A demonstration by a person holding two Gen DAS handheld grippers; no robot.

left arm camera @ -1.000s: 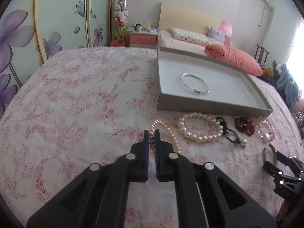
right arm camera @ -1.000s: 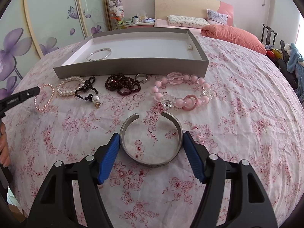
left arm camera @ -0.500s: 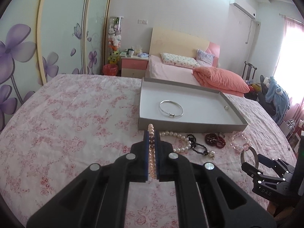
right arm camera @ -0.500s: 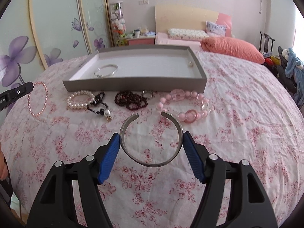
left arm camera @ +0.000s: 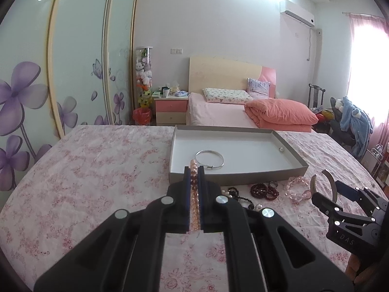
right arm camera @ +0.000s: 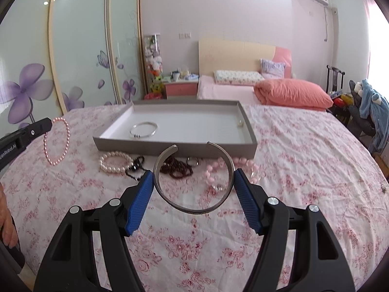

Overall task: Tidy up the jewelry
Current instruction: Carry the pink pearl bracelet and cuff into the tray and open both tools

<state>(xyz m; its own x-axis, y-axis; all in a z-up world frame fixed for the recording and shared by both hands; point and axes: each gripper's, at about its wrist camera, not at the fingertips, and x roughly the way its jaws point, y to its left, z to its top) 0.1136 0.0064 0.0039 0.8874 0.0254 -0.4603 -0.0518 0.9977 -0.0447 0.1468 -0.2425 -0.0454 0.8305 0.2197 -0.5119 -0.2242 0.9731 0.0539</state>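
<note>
My left gripper [left arm camera: 194, 172] is shut on a pink pearl bracelet [left arm camera: 194, 194], which hangs from it above the bed in the right wrist view [right arm camera: 57, 143]. My right gripper [right arm camera: 193, 180] is shut on a silver open cuff bangle [right arm camera: 194, 177] and holds it in the air; it also shows in the left wrist view [left arm camera: 323, 185]. A grey tray [right arm camera: 175, 146] lies ahead with a thin silver bangle [right arm camera: 143, 129] and a small earring [right arm camera: 240, 122] in it. A white pearl bracelet [right arm camera: 114, 161], black beads [right arm camera: 136, 169], dark red beads [right arm camera: 180, 168], a ring [right arm camera: 192, 161] and a pink bead bracelet [right arm camera: 243, 165] lie before the tray.
The work surface is a bed with a pink floral sheet [right arm camera: 304, 160]. Behind it stand another bed with an orange pillow [right arm camera: 291, 92], a nightstand [right arm camera: 181, 86] and sliding wardrobe doors [right arm camera: 73, 48]. A chair with blue clothes [right arm camera: 372, 107] is at the right.
Both grippers have risen well above the sheet. The left one lifted the pink pearl bracelet off the bed; the right one lifted the cuff bangle.
</note>
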